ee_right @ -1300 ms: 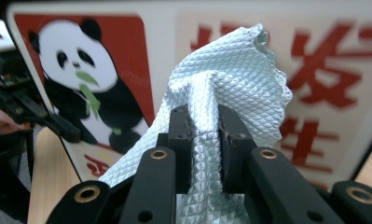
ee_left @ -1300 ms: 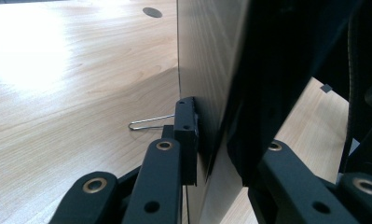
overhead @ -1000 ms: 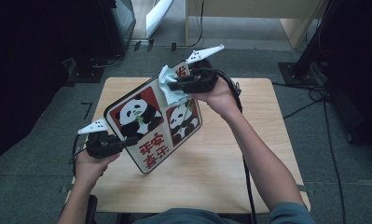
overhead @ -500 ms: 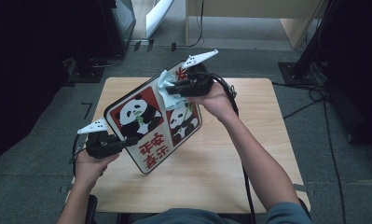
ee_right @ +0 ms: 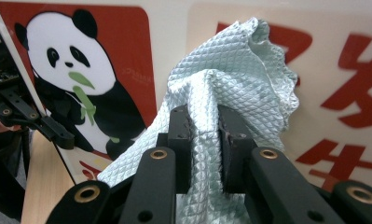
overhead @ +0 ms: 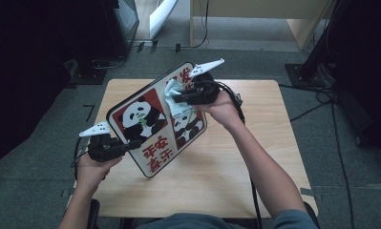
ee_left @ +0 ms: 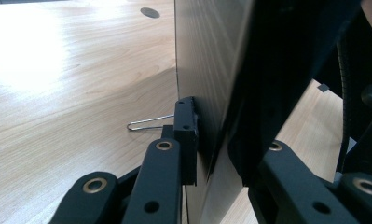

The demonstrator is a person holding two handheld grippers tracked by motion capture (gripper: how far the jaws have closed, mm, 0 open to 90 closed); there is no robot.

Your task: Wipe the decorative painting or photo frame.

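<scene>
Over the wooden bench [overhead: 236, 191], the left gripper [overhead: 131, 144] fingers clamp the panda board [overhead: 152, 121] while the right gripper [overhead: 176, 99] pinches the cloth [ee_right: 230, 93], whose hard wiping could twist the board loose.

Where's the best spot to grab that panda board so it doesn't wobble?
Probably by a bare edge, coming in from the side, with a jaw on each flat face. The board is thin, flat and tilted up, so its rim is what fits between jaws. The left gripper clamps it that way at the lower left edge.

Panda board [overhead: 150, 129] — red characters, perhaps "平安".
</scene>
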